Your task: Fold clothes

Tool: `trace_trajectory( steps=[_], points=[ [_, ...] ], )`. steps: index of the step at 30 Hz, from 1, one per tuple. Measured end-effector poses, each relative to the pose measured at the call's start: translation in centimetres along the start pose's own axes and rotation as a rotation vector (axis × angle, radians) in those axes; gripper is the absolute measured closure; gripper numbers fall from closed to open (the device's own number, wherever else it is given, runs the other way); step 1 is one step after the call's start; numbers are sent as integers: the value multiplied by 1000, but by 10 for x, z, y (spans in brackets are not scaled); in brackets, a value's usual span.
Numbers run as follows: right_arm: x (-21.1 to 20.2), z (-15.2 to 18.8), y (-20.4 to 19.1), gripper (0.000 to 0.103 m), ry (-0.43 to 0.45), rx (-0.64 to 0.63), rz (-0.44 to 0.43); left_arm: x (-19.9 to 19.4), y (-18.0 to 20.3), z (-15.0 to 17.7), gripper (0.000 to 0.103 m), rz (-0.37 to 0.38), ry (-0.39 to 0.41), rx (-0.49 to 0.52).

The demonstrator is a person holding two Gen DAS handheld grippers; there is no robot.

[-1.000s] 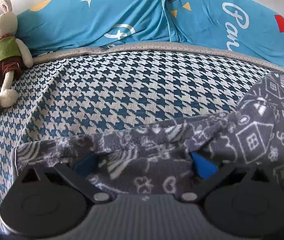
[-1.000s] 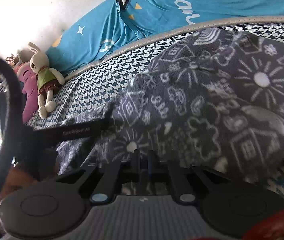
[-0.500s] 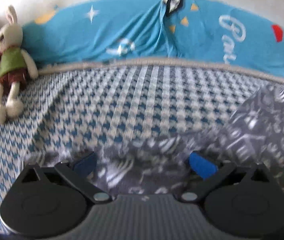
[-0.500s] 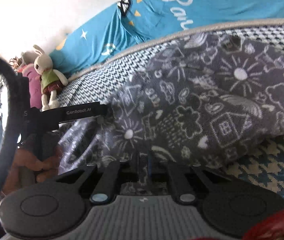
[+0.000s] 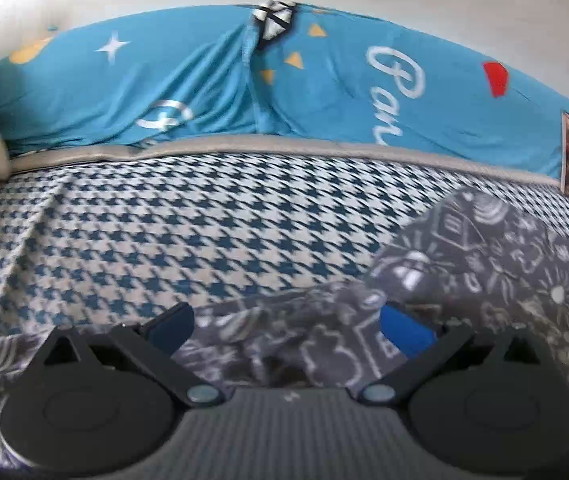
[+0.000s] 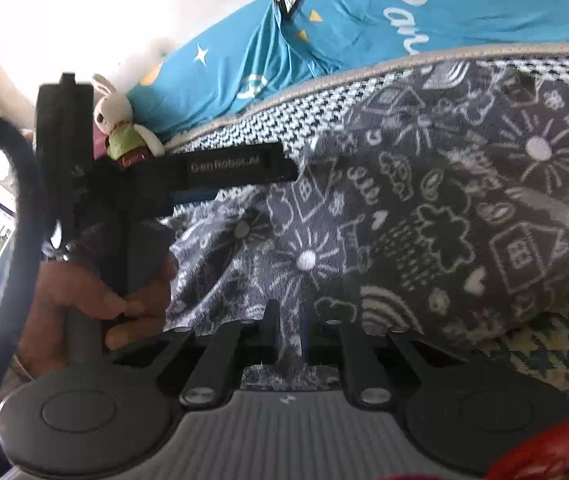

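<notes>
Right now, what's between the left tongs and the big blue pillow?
In the left wrist view: grey doodle cloth by the left tongs, then bare checked bedcover up to the blue pillow.

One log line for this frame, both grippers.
left gripper: open over garment | right gripper: shut on garment | on bed

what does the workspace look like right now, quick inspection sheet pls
surface: bed cover in blue-white houndstooth, grey piping at far edge
job's things: grey doodle-print garment, bunched, partly lifted
clutter: plush rabbit at the far side
grippers: left gripper open, garment edge between its fingers; right gripper shut on the garment edge
cables: black cable looping beside the left gripper
surroundings: blue printed bedding against a white wall
</notes>
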State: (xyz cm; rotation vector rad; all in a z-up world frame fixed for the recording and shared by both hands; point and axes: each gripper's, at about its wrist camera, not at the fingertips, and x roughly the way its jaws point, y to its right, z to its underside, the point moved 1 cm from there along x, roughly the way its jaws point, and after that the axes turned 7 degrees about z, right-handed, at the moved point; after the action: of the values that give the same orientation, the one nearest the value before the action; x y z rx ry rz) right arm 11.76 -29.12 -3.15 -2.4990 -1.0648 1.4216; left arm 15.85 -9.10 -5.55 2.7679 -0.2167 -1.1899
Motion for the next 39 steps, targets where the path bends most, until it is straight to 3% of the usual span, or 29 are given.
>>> trace_trajectory(
  steps=[14,31,37,39],
  points=[
    [18,3,0,90,-27,76,24,40,0,-11,0,-21,-78,16],
    [20,25,-34,94,60,-159,185,73,0,-23,0,-5,-105,4],
    [14,24,-35,92,50,-196,166,52,2,-17,0,-11,-58,13],
    [9,24,-36,81,50,-192,143,33,2,-14,0,-13,-37,22]
  ],
)
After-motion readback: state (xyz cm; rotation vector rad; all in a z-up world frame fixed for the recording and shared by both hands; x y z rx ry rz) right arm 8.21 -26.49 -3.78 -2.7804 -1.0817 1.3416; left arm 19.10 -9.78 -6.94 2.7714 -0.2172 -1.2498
